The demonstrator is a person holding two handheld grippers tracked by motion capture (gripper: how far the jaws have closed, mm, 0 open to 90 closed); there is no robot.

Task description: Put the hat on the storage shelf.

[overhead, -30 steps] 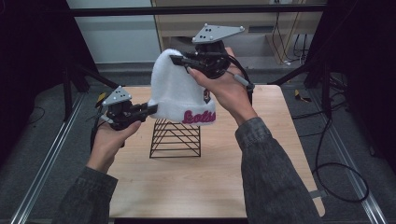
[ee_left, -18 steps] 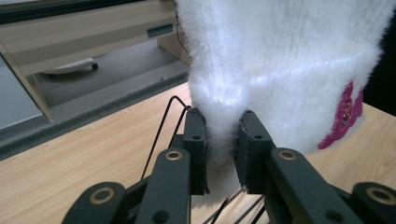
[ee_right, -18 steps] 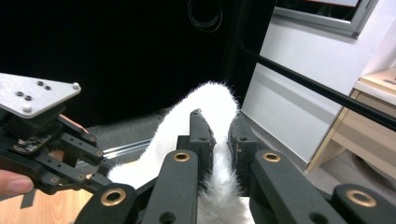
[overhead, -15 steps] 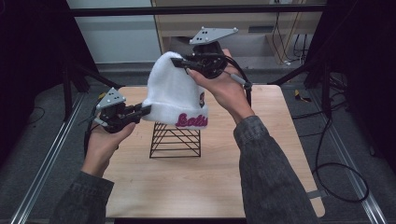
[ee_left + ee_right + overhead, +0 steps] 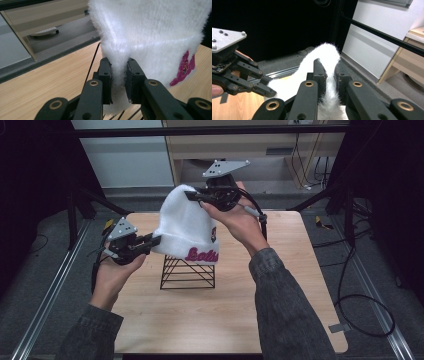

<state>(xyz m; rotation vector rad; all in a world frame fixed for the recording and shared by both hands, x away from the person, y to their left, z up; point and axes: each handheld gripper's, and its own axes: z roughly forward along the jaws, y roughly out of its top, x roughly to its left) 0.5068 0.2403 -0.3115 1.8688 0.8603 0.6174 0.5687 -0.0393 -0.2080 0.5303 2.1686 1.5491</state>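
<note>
We hold a white hat point(image 5: 186, 227) w/ both grippers. The left gripper point(image 5: 119, 77) is clenched on the hat's cuff at its left side, pads pinching a fold of fuzzy knit; the right gripper point(image 5: 329, 75) is clamped on the crown up top, fabric squeezed between its pads. The hat hangs upright betw. the two, pink lettering point(image 5: 202, 255) facing us, its hem at or just above the top of a black wire rack point(image 5: 187, 272) that stands mid-table point(image 5: 280, 310); contact there is hard to tell. As we read it, the step in hand is lowering the hat onto the rack. Next move, we judge: keep the cuff spread and centred over the frame, ease down evenly, let go only once the rack carries it.
</note>
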